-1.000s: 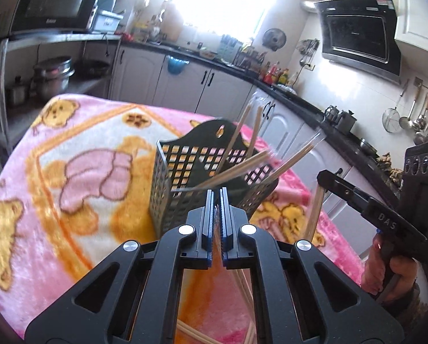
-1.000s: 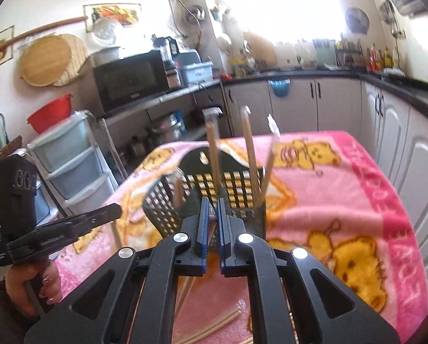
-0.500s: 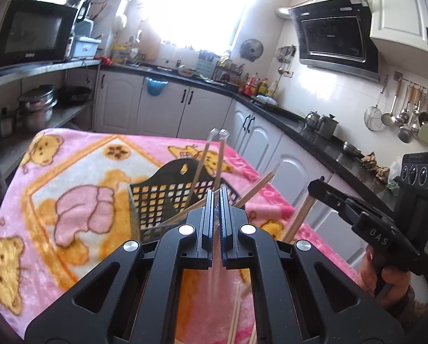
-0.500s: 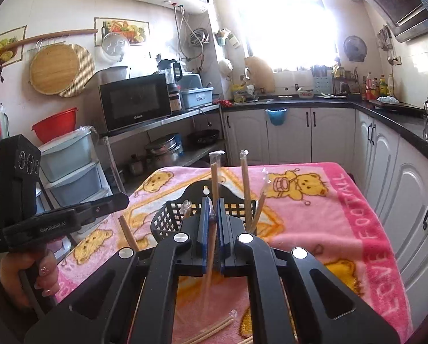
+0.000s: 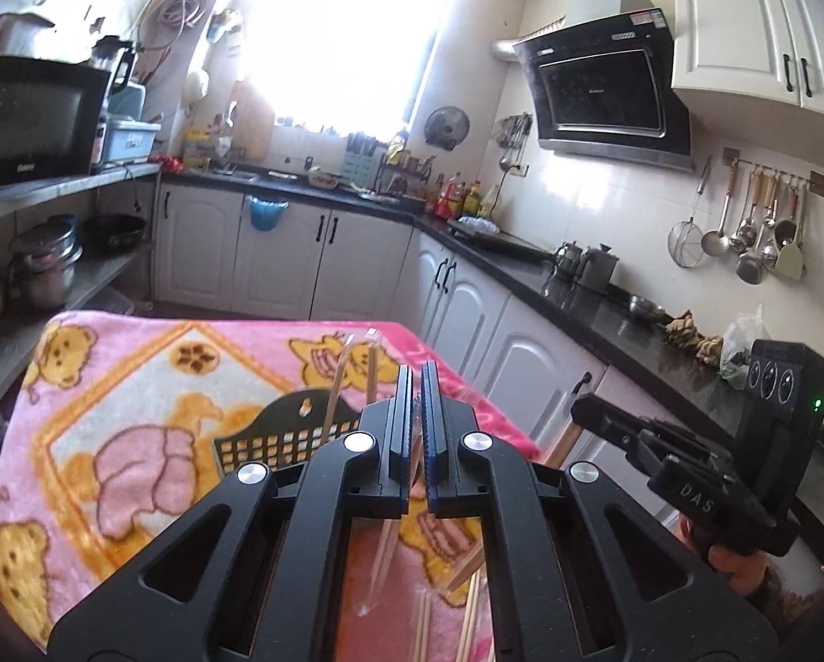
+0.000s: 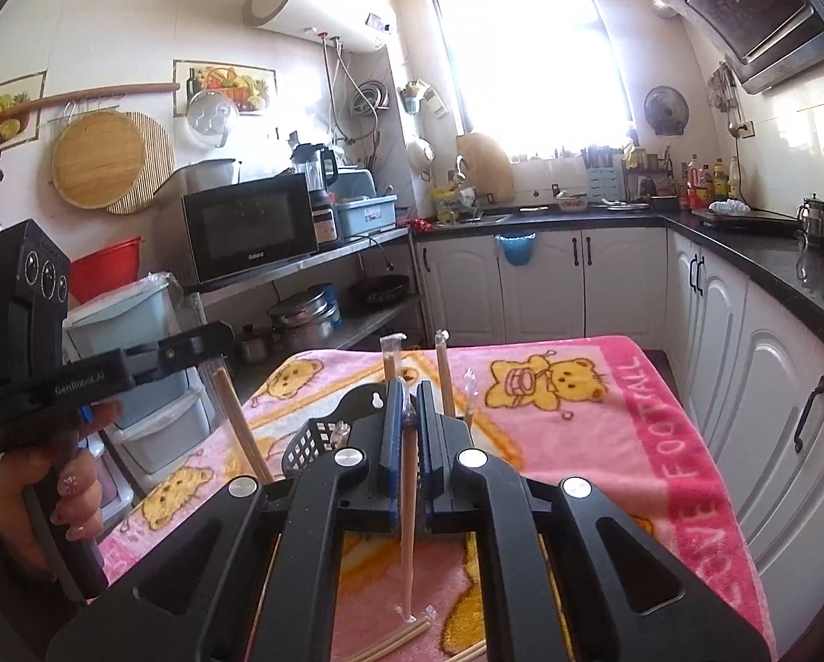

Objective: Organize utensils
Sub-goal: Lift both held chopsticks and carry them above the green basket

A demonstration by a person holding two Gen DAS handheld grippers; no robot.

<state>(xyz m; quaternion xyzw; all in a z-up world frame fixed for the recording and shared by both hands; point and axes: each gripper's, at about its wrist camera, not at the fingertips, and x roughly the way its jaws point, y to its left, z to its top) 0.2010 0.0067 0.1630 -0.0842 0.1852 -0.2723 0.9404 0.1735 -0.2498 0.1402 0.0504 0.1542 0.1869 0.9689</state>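
Observation:
A black mesh utensil basket (image 5: 279, 438) stands on the pink blanket, with several wrapped chopsticks (image 5: 337, 386) upright in it; it also shows in the right wrist view (image 6: 318, 433). My left gripper (image 5: 416, 419) is shut on a plastic-wrapped chopstick pair (image 5: 384, 557) that hangs down between its fingers. My right gripper (image 6: 409, 425) is shut on another wrapped chopstick pair (image 6: 408, 529), held upright above the blanket. Both grippers are raised in front of the basket. More wrapped chopsticks (image 6: 395, 642) lie on the blanket below.
The table is covered by a pink bear-print blanket (image 5: 136, 386). White cabinets and a black counter (image 5: 522, 287) run along the right. A steel shelf with a microwave (image 6: 249, 231) and pots stands to the left. Storage drawers (image 6: 152, 419) stand by the table.
Both grippers have risen and tilted up, each lifting its chopstick pair off the blanket. The basket now sits lower and farther in both views.

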